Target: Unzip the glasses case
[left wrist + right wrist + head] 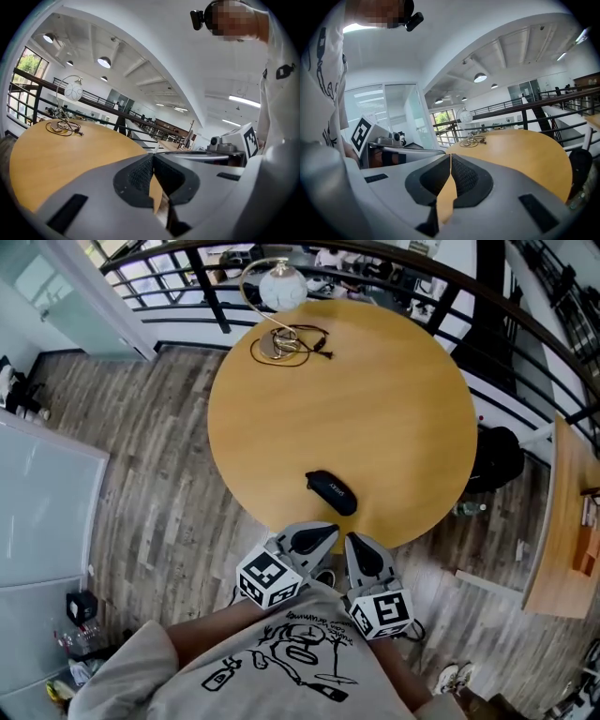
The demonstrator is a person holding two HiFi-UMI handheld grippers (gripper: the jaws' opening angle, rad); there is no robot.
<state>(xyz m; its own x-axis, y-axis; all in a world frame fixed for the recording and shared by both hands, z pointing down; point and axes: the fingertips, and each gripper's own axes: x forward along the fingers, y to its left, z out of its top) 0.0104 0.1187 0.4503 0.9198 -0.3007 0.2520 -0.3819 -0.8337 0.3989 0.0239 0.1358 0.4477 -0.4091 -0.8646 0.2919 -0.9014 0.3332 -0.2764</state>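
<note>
The glasses case (331,492) lies at lower centre on the table (375,399), near its front edge, apparently zipped. Your left gripper (317,534) and right gripper (361,554) hang just below it, fingers clenched on nothing. Steady the case with one and pinch the zip pull squarely with the other.

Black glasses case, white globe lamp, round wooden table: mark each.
Black glasses case (331,491), head view, lid middle.
White globe lamp (282,285), head view, globe shade.
Round wooden table (375,409), head view, bare top.
</note>
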